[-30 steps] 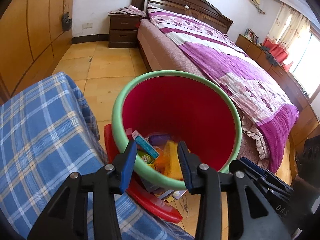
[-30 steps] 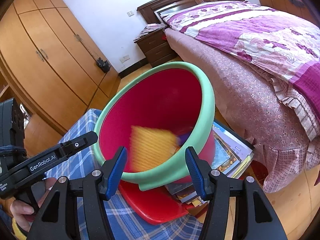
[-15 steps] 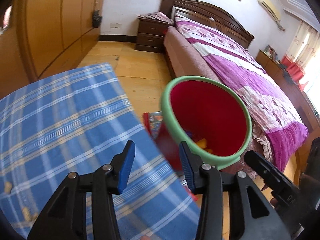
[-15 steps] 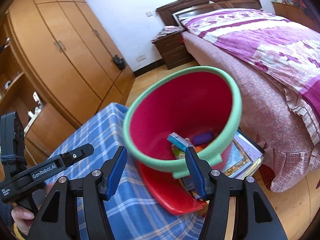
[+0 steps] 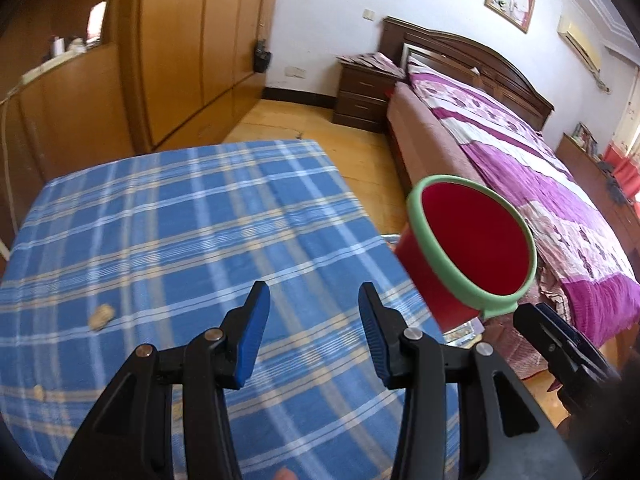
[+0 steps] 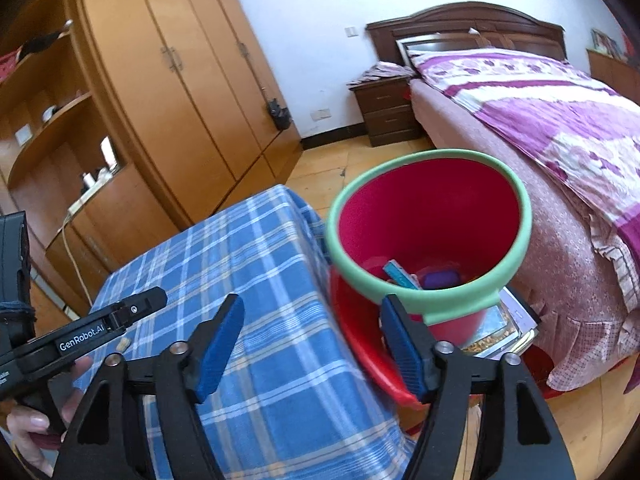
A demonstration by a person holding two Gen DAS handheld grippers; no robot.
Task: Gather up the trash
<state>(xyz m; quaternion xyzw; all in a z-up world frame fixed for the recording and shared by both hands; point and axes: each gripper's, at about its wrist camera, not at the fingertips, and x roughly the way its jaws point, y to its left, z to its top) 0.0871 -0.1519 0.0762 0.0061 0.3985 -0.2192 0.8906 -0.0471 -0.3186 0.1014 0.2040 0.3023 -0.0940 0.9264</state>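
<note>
Now probably in the step of searching the next piece: nothing gripped in either tongs. On the left tongs, released, blue pads apart with only the checked cloth of the table between them. On the right tongs, jaws opening, also empty, and pointing over the table edge just beside the red bin. Inside the bin, already some wrappers at the bottom. Still to collect, as it seems: a small pale scrap on the cloth, well apart from the bin, on the side of the table far from it, and a second smaller crumb even farther from the bin. Seen from the left wrist, off to the left of the left tongs and not in line with them. Too small to give its long axis with certainty; perhaps slightly slanted. Nearer to the left hand, since the right tongs stay close to the bin. So, likely needed: to swing the left tongs away from the bin and lower them around the scrap.
</note>
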